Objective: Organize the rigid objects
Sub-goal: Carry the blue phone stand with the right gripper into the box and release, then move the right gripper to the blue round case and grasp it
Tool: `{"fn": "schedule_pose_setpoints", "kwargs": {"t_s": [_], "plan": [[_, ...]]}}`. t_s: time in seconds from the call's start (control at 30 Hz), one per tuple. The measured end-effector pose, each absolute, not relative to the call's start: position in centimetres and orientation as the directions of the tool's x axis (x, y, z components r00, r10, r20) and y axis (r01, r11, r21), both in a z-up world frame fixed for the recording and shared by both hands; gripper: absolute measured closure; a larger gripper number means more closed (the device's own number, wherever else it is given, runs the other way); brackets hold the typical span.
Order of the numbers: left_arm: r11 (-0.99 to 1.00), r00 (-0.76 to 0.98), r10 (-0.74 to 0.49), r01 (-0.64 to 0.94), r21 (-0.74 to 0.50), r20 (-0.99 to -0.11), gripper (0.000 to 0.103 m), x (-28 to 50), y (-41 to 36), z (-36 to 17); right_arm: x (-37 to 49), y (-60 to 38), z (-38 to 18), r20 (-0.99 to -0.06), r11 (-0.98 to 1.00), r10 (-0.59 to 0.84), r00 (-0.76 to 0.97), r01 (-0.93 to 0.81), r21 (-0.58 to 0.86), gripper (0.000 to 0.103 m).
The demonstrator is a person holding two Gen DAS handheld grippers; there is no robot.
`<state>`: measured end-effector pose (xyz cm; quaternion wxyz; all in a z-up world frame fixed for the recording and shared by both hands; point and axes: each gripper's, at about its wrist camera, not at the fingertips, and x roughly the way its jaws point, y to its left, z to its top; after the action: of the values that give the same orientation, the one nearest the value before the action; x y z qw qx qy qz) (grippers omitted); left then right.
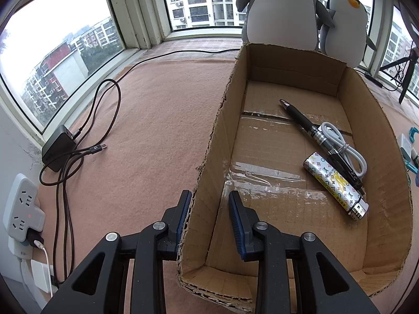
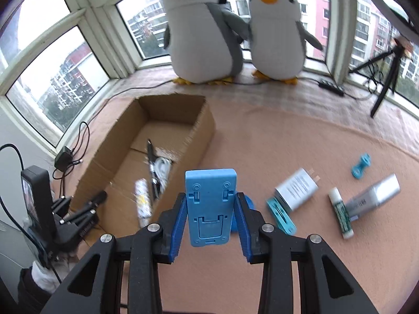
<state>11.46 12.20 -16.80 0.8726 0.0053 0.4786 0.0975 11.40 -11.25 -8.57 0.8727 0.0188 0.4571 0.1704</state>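
Along the left wrist view, the left gripper is clamped on the near left wall of the cardboard box, one blue pad outside, one inside. Within the box, toward its right wall, lie a black pen, a coiled white cable and a patterned lighter, the three touching. A black charger with its cord rests on the pink surface left of the box.

From the right wrist view, the right gripper grips a blue phone stand upright between its pads, clear of the surface. To its right lie a teal clip, a white adapter, a glue stick, a silver block and a small blue piece. Two plush penguins stand by the window.
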Motion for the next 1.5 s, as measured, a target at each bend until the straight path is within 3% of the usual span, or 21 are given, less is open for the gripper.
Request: {"fn": "schedule_pose_setpoints", "kwargs": {"t_s": [0.27,0.93,0.97,1.0,1.07,1.5], "plan": [[0.981,0.523,0.175,-0.165,0.102,-0.834,0.072,11.5,12.2,-16.8,13.6,-6.2,-6.5,-0.765,0.915,0.346,0.544,-0.377,0.146,0.070],[0.981,0.524,0.175,-0.168,0.101,-0.834,0.072,11.5,12.2,-16.8,16.6,-2.5,-9.5,-0.807,0.907,0.324,0.493,-0.403,0.118,0.069],[0.981,0.524,0.176,-0.168,0.101,-0.834,0.072,11.5,12.2,-16.8,16.6,-2.5,-9.4,-0.807,0.905,0.331,0.489,-0.408,0.124,0.062],[0.981,0.524,0.176,-0.168,0.101,-0.834,0.072,11.5,12.2,-16.8,16.6,-2.6,-9.3,-0.804,0.902,0.338,0.489,-0.411,0.130,0.047],[0.981,0.523,0.176,-0.167,0.101,-0.834,0.072,11.6,12.2,-16.8,16.3,-2.7,-8.9,-0.789,0.899,0.350,0.505,-0.418,0.131,0.032],[0.980,0.524,0.178,-0.168,0.104,-0.833,0.072,11.6,12.2,-16.9,15.3,-4.9,-7.5,-0.765,0.904,0.356,0.537,-0.405,0.136,0.031]]}}
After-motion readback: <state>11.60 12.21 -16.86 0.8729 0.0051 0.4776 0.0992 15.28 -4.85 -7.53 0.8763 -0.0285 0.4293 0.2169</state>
